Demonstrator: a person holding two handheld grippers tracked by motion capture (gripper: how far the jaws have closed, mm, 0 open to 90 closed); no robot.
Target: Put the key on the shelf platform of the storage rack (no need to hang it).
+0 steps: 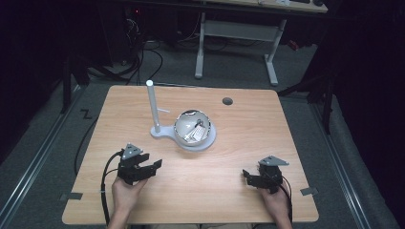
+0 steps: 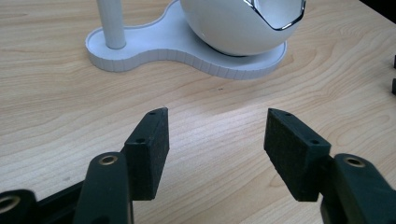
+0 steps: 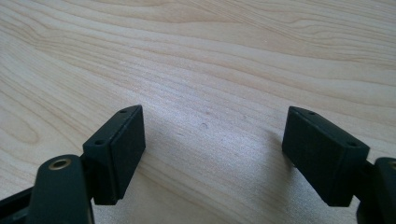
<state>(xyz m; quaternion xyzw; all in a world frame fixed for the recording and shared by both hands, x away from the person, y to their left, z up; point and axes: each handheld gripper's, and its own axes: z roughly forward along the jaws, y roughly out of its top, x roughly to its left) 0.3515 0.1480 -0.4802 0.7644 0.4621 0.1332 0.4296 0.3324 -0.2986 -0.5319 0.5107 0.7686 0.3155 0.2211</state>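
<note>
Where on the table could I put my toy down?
Bare wood lies between the left gripper and right gripper, and right of the white bowl. It is crowded only mid-table, where the bowl's stand and post sit.

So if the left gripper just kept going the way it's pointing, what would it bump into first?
Probably the white stand. The left gripper, its jaws open and empty, points across bare table toward the stand's flat base, with the bowl sitting on it. The exact contact point is hard to judge.

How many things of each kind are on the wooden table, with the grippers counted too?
White stand with post: 1
White bowl: 1
Grippers: 2, left gripper, right gripper
Total: 4
</note>
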